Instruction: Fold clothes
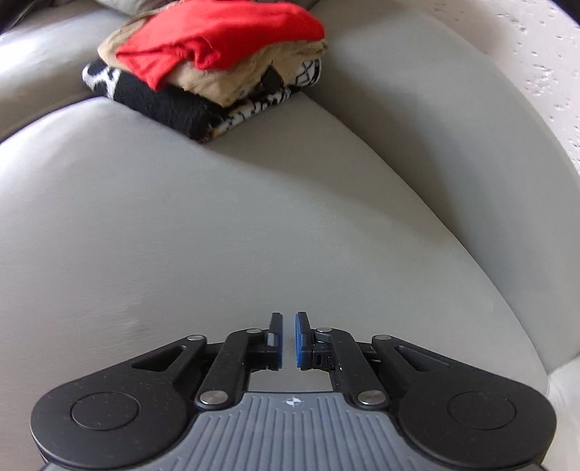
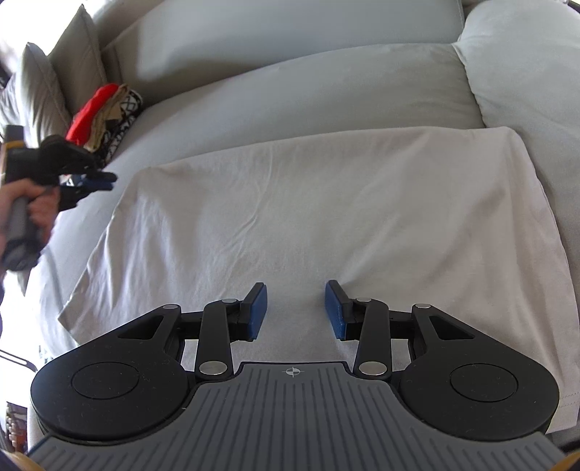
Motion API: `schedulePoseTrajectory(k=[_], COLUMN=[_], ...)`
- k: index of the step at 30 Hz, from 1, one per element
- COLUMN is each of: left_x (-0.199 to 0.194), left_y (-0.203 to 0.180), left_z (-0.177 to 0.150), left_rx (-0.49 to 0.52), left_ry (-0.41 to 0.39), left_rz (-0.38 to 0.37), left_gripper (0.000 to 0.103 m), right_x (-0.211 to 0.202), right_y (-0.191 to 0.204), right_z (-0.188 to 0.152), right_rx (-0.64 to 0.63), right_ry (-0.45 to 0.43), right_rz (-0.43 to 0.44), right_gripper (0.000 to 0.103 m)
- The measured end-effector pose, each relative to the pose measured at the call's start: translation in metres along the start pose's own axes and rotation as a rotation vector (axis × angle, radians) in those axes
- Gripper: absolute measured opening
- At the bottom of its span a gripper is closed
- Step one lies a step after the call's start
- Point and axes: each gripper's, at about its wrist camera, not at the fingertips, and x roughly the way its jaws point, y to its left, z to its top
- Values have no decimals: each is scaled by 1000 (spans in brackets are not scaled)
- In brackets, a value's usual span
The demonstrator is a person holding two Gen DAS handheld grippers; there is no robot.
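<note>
A white garment (image 2: 290, 210) lies spread flat on the grey sofa seat in the right wrist view. My right gripper (image 2: 295, 308) is open and empty, just above the garment's near part. My left gripper (image 1: 289, 338) has its blue pads nearly together with nothing between them, over bare sofa cushion (image 1: 217, 235). It also shows in the right wrist view (image 2: 98, 181), held by a hand left of the garment. A stack of folded clothes (image 1: 214, 69), red on tan on black-and-white, sits ahead of the left gripper.
The folded stack also shows in the right wrist view (image 2: 105, 116) at the far left by a grey pillow (image 2: 40, 90). The sofa backrest (image 2: 290, 32) and a padded armrest (image 2: 525, 72) bound the seat. A textured wall (image 1: 536, 54) is at right.
</note>
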Motion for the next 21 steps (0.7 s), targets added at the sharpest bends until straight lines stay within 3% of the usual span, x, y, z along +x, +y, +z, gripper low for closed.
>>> schedulePoseTrajectory(k=[3, 6, 10, 12, 15, 18, 21], left_x=[-27, -59, -88, -101, -128, -156, -160], left_y=[-11, -33, -67, -71, -75, -77, -83], left_z=[-15, -49, -97, -112, -132, -151, -165], left_rx=[121, 268, 381, 297, 164, 165, 312], left_ry=[40, 132, 280, 393, 518, 487, 283], left_rz=[-83, -190, -222, -234, -448, -501, -378], left_gripper=[14, 26, 29, 30, 33, 39, 46], right_x=[-12, -27, -50, -66, -90, -101, -86], right_y=[0, -1, -11, -18, -27, -34, -49], right_z=[-2, -5, -6, -8, -11, -12, -12], right_rx=[35, 24, 38, 58, 69, 47, 66], right_ry=[-48, -94, -121, -143, -186, -209, -148], right_rz=[1, -37, -76, -81, -93, -149, -196], right_gripper=[42, 42, 42, 42, 43, 48, 48])
